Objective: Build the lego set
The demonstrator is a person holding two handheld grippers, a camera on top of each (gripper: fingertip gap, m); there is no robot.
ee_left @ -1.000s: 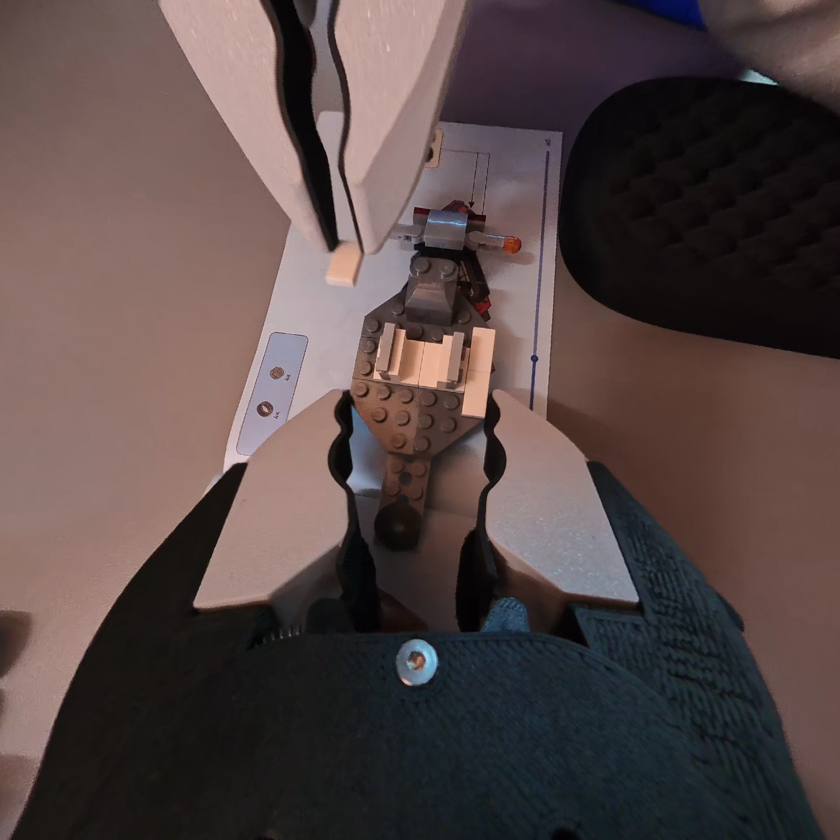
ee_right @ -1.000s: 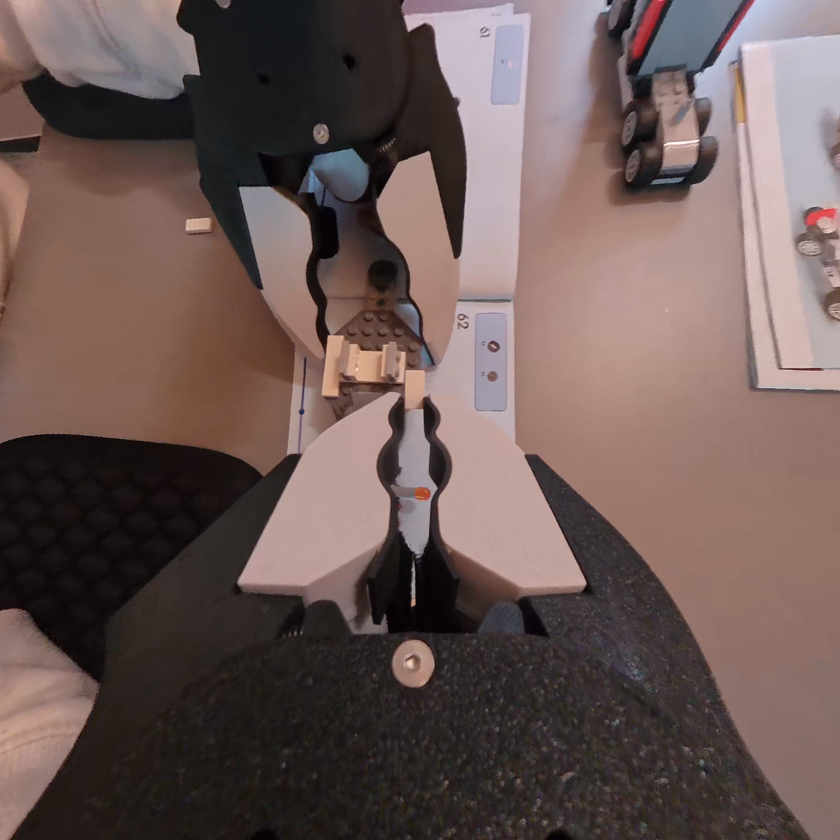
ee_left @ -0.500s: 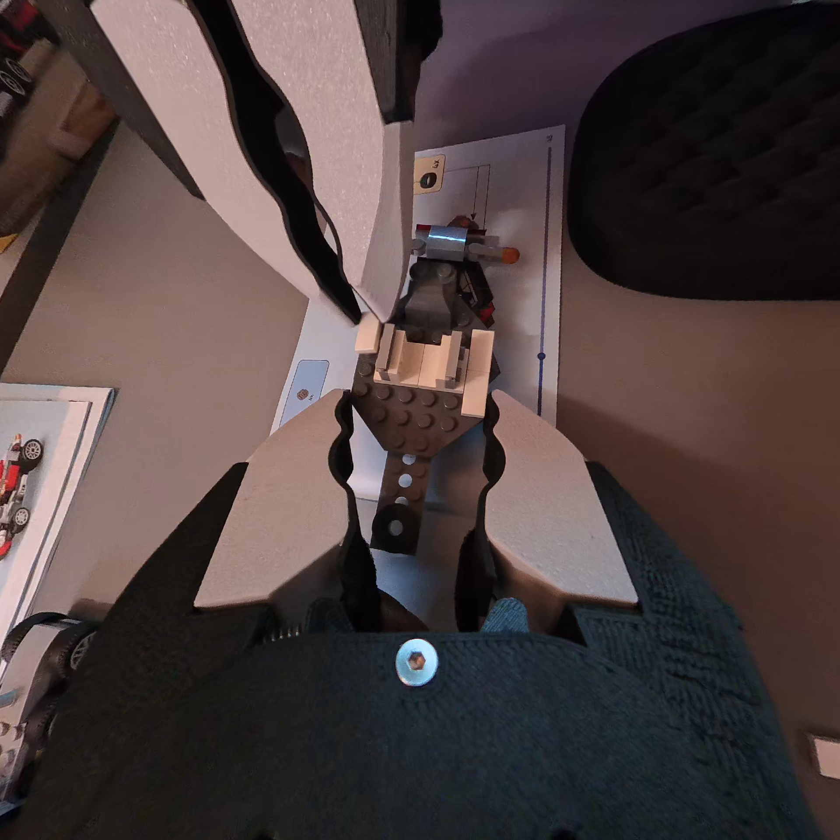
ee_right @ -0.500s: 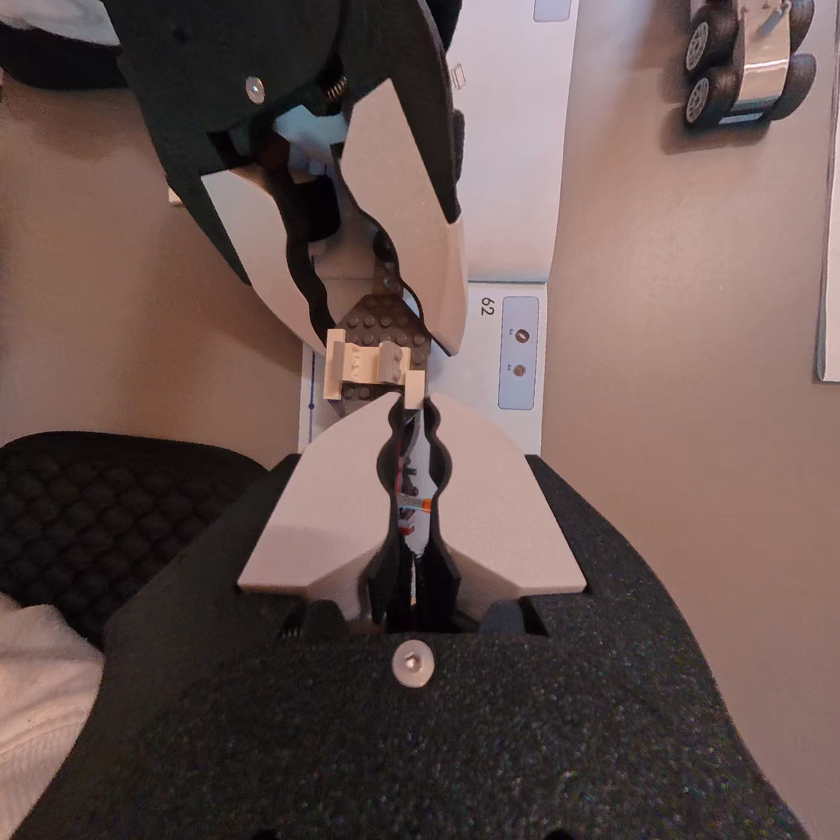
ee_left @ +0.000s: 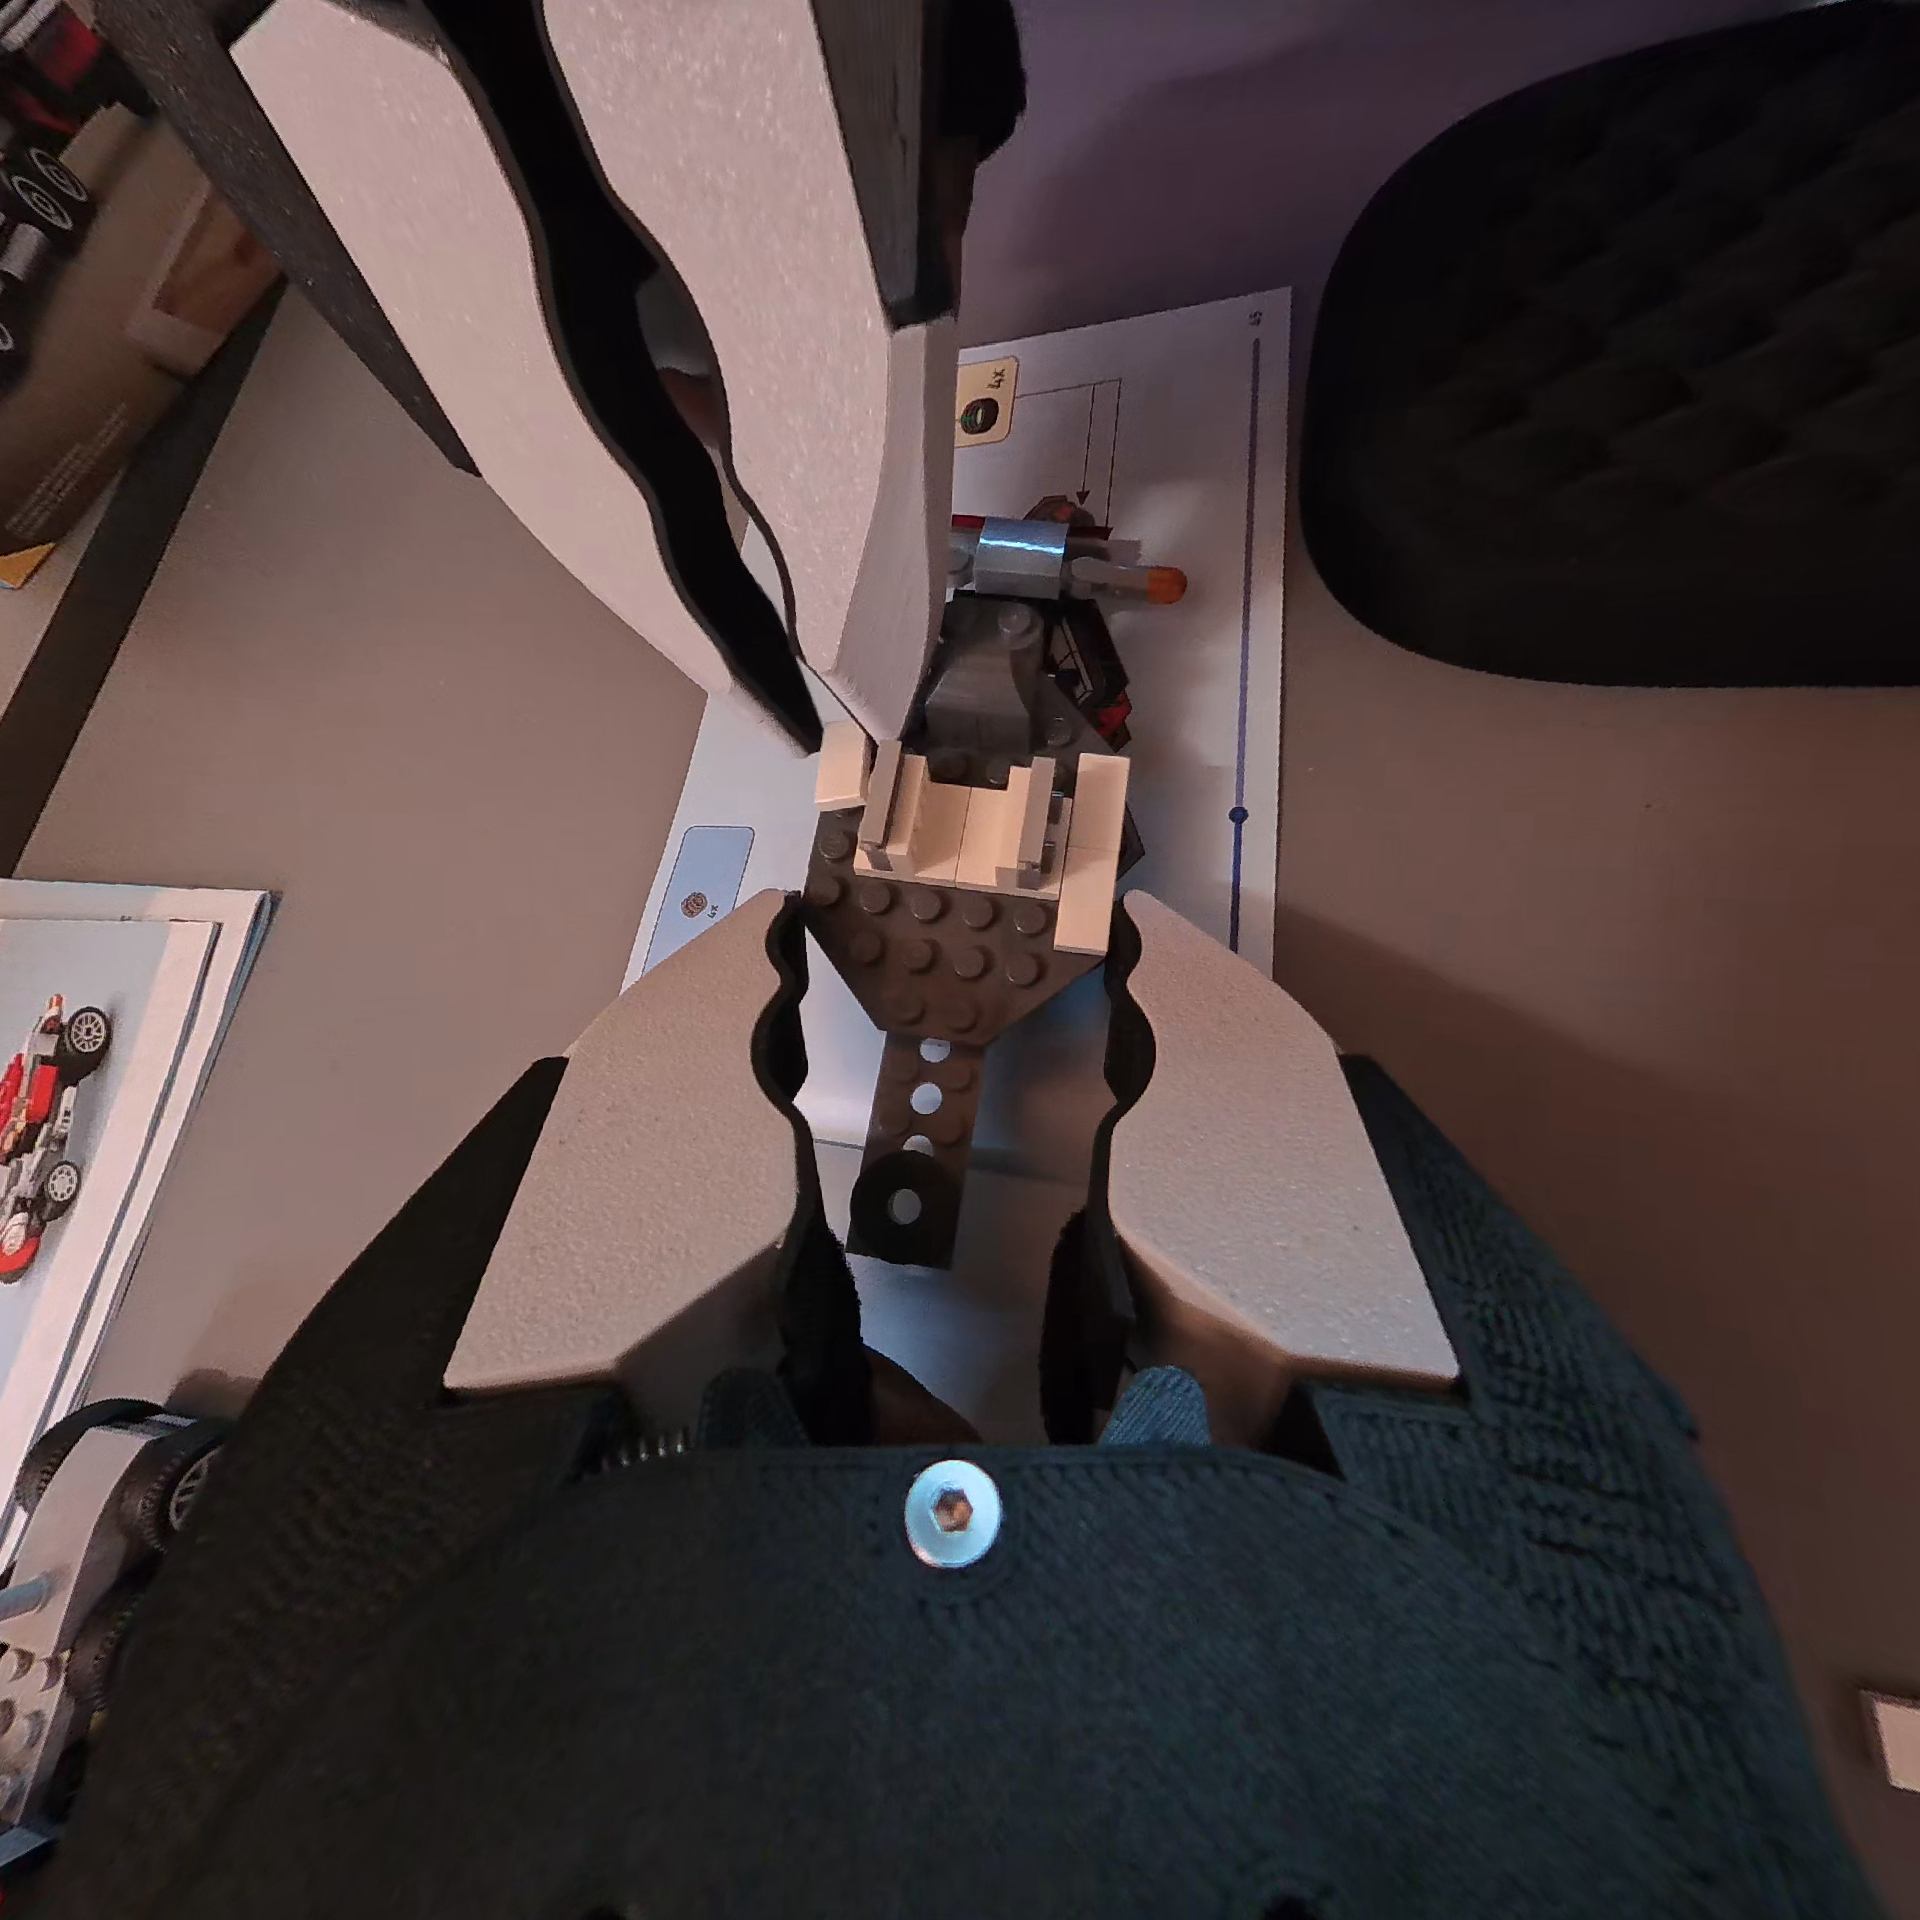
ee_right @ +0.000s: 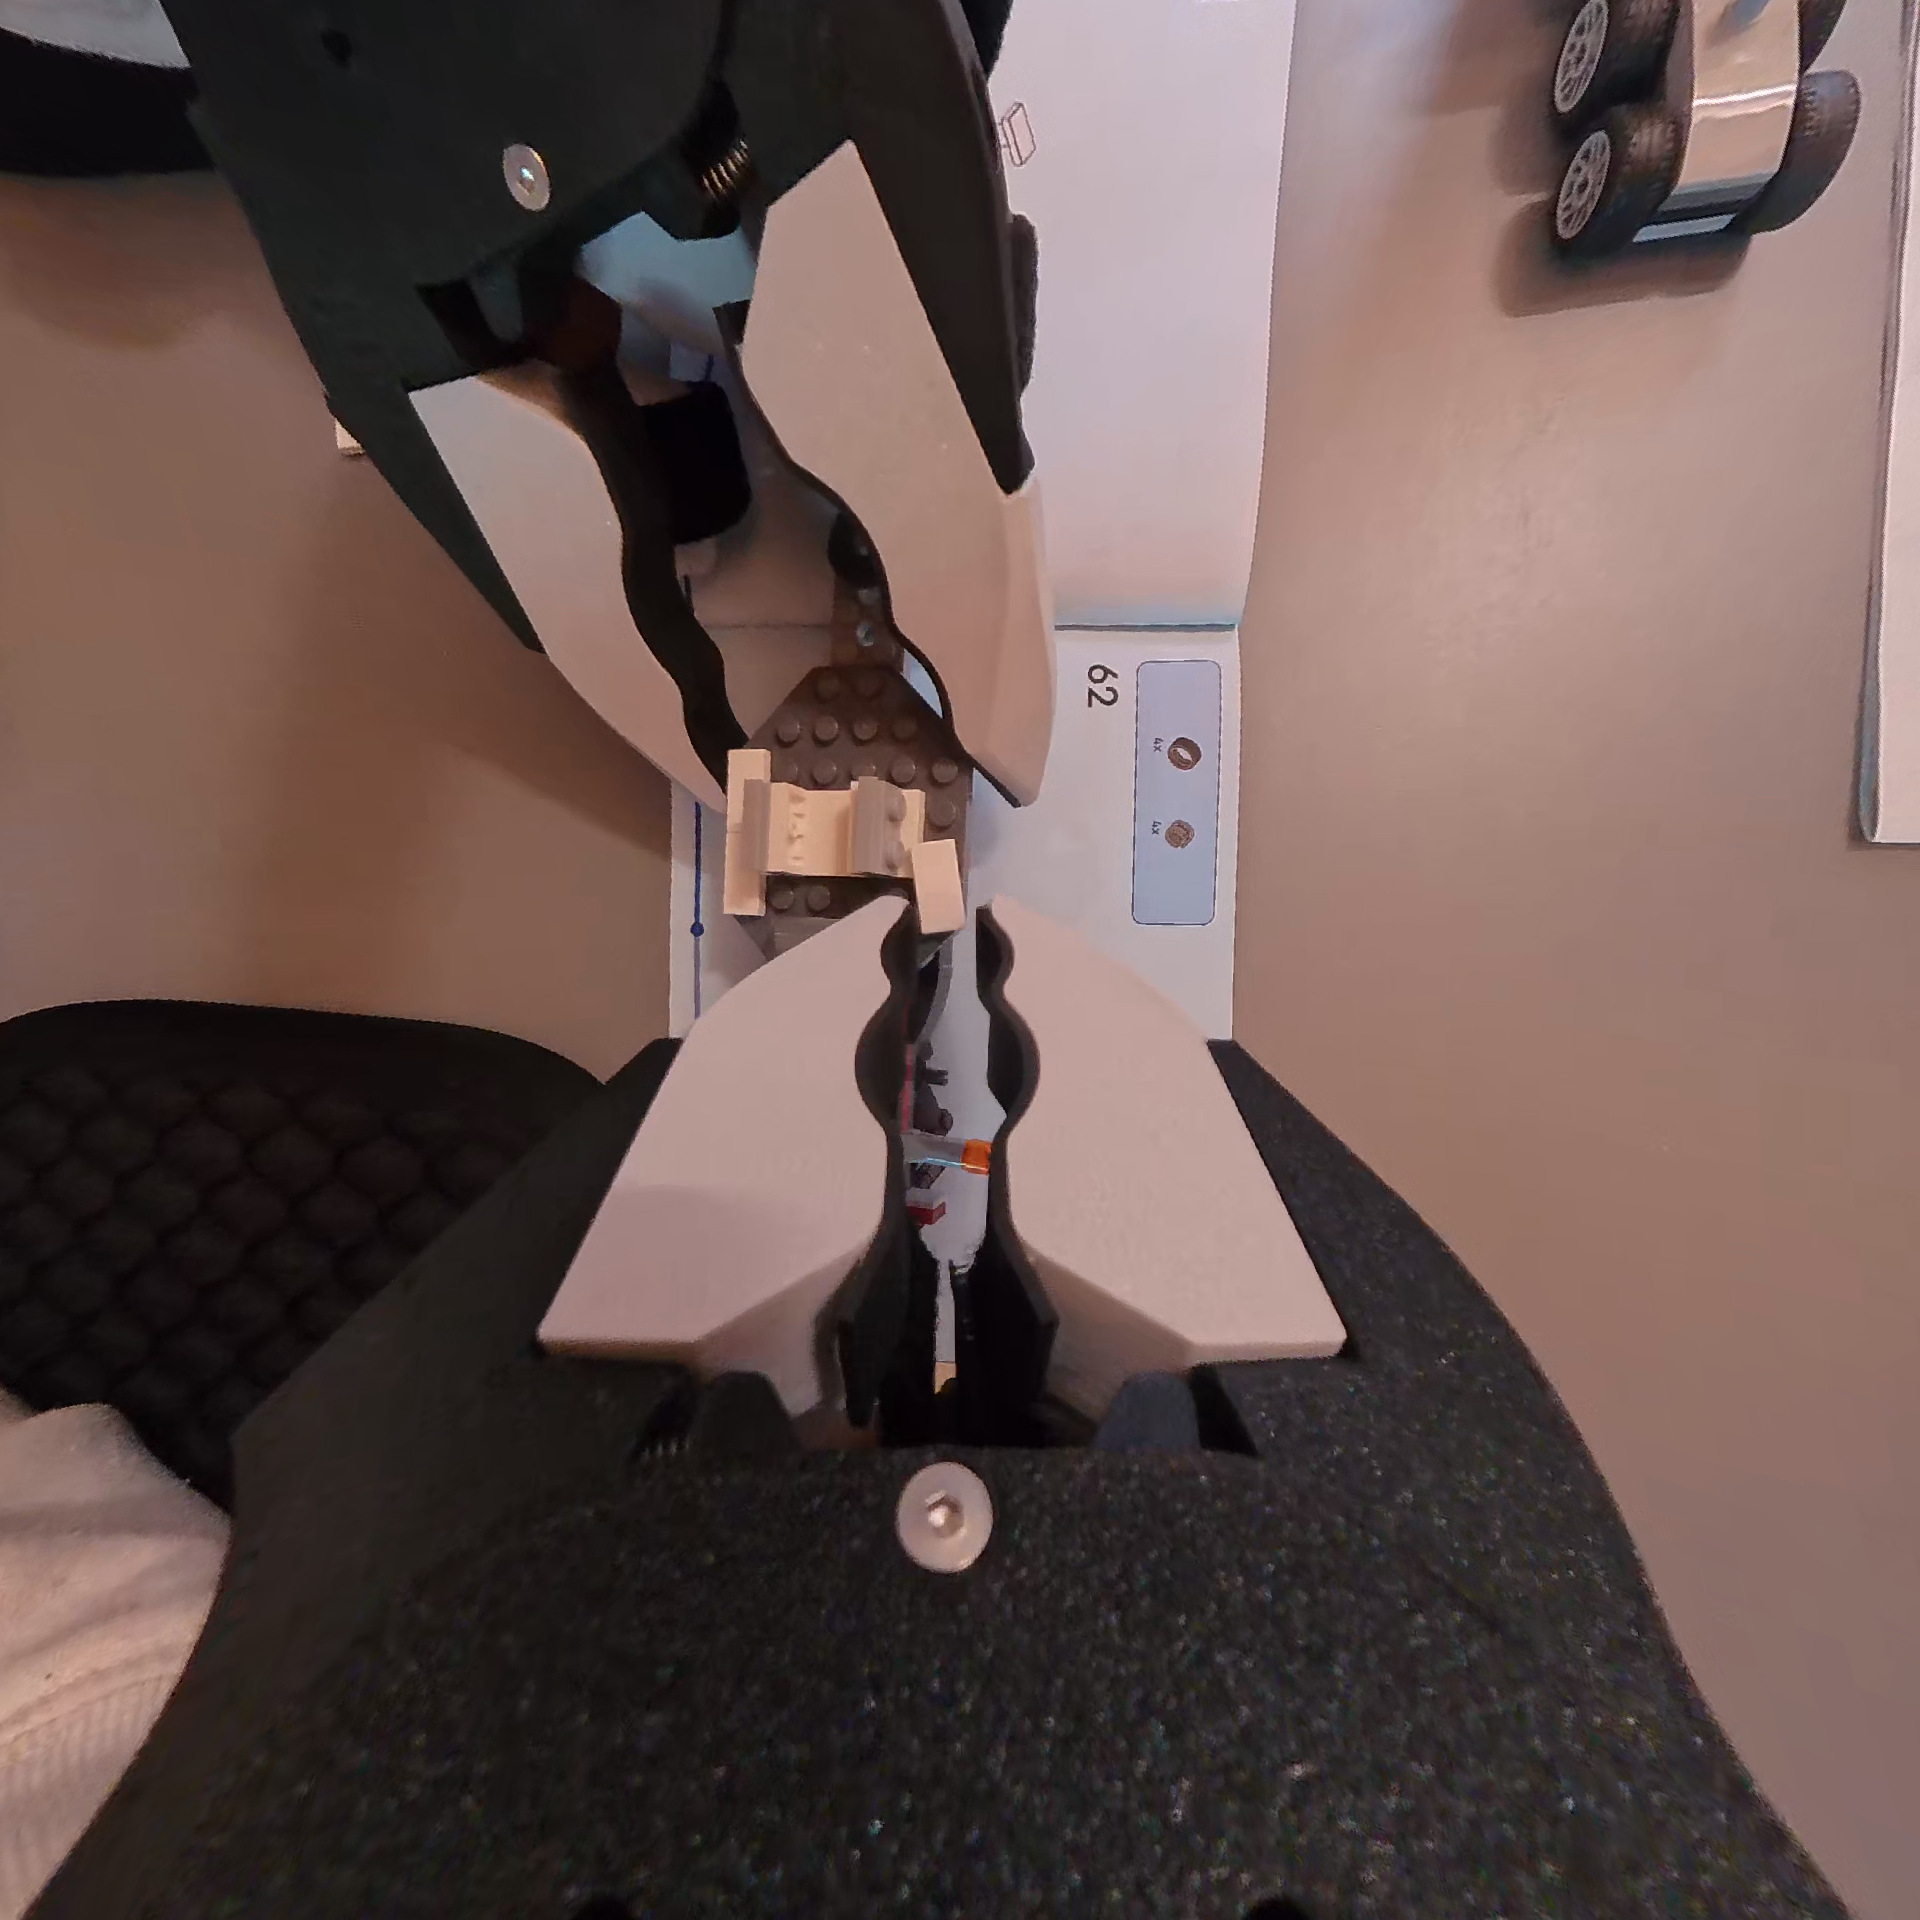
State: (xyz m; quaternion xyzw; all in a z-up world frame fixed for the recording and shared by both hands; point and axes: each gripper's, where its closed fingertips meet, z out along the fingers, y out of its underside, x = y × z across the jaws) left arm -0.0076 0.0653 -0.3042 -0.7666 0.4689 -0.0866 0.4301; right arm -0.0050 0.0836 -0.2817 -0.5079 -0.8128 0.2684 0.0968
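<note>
A dark grey studded Lego model (ee_left: pixel 935 966) with tan pieces across its middle and an orange-tipped axle at its far end sits between the fingertips of my left gripper (ee_left: pixel 956 925), which is shut on its wide plate. My right gripper (ee_right: pixel 940 914) is shut on a small tan brick (ee_right: pixel 935 883). It holds the brick against the outer end of the tan section, next to the tan clip piece. In the left wrist view the right gripper (ee_left: pixel 831 717) comes in from the top and the tan brick (ee_left: pixel 842 769) touches the model's left edge. In the right wrist view the left gripper (ee_right: pixel 868 800) comes in from the top.
An open instruction booklet (ee_left: pixel 1174 416) lies under the model. A black padded cushion (ee_left: pixel 1610 416) is to its right. A second booklet (ee_left: pixel 94 1091) and a built wheeled vehicle (ee_right: pixel 1683 135) lie to the side. A loose tan piece (ee_left: pixel 1891 1756) lies on the table. Both grippers' tips are close together, under 4 cm apart. It is some 15 cm from my left tips to the built wheeled vehicle (ee_right: pixel 1683 135). It is also in sight in the left wrist view (ee_left: pixel 116 1483).
My right gripper has carried the tan brick from beside the model down onto the edge of its tan section. My left gripper has shifted over the table with the model held in it.
</note>
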